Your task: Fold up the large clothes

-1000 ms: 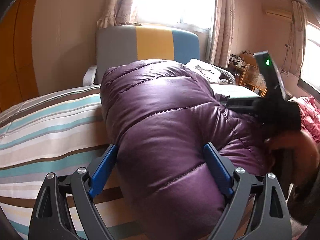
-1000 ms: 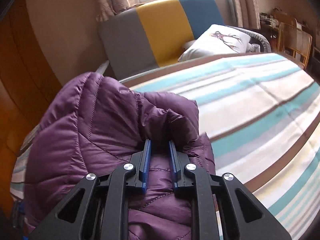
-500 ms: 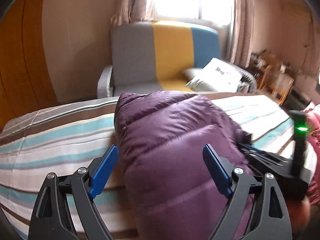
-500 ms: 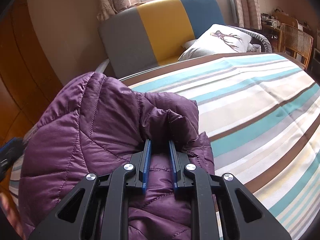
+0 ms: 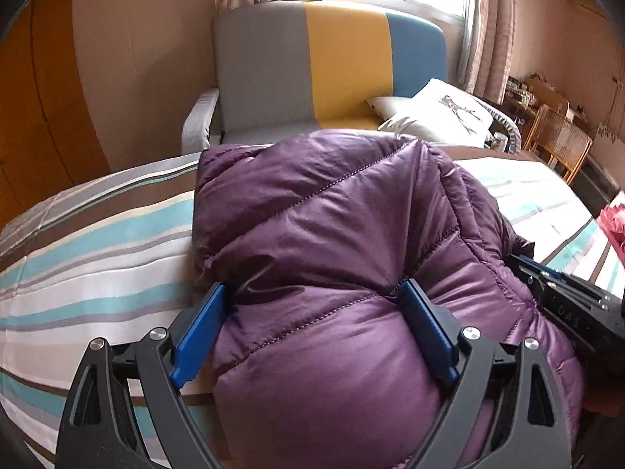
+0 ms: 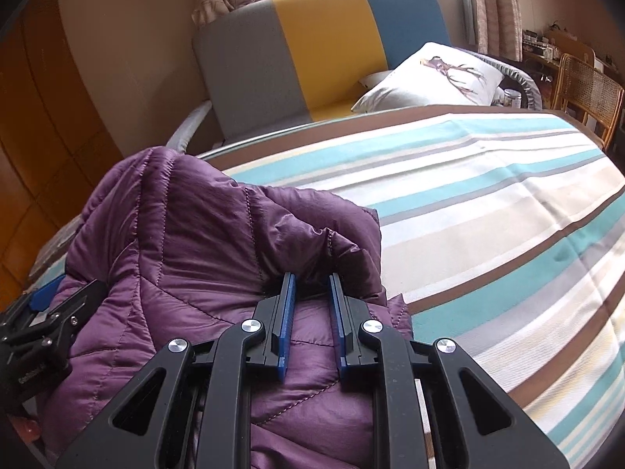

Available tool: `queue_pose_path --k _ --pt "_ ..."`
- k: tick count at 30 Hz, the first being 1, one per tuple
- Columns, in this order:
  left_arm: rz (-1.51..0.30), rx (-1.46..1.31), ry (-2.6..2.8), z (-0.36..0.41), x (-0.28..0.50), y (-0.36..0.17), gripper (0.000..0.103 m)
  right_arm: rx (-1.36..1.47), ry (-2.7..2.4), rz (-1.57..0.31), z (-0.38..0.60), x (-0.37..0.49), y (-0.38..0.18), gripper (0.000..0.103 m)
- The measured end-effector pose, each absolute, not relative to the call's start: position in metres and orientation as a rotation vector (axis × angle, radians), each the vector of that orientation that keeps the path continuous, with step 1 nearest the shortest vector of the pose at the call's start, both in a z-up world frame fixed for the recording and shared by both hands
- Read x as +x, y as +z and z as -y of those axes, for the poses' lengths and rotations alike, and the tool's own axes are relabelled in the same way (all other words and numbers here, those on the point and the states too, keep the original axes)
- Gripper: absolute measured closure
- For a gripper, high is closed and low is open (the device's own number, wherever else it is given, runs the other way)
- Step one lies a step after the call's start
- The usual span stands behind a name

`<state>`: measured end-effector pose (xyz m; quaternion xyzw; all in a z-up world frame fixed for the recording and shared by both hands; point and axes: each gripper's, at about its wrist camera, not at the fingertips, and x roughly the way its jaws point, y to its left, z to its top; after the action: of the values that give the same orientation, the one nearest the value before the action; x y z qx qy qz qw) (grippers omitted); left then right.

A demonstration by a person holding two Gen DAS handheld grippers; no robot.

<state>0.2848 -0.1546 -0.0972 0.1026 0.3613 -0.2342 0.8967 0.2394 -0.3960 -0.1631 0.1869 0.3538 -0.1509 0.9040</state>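
Left claw (image 5: 314, 293) spread wide, blue fingers (image 5: 199, 328) pressed against both flanks of a thick bulge of purple puffer jacket (image 5: 332, 234). Right claw (image 6: 311, 281) drawn narrow, pinching a fold of that same jacket (image 6: 195, 234) between its blue pads. Jacket bunched up on striped bedspread (image 6: 488, 211), toward the bed's left side. Behind the bed, grey, yellow and blue sofa (image 5: 332, 66) with white pillow (image 6: 437, 74) bearing a deer drawing. Letters "DAS" readable on the right claw's black body (image 5: 574, 312); other embossed lettering too small to read.
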Motion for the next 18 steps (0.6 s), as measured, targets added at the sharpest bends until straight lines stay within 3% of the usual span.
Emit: queue_pose_path --k 10,18 --pt "-0.721 0.223 -0.474 0.158 0.285 -0.111 0.014 0.387 -0.321 -0.729 0.399 0.247 -0.173 0.086" --pt "-0.651 0.245 -0.439 0.152 0.250 -0.093 0.013 0.379 -0.265 -0.699 0.398 0.233 -0.161 0.085"
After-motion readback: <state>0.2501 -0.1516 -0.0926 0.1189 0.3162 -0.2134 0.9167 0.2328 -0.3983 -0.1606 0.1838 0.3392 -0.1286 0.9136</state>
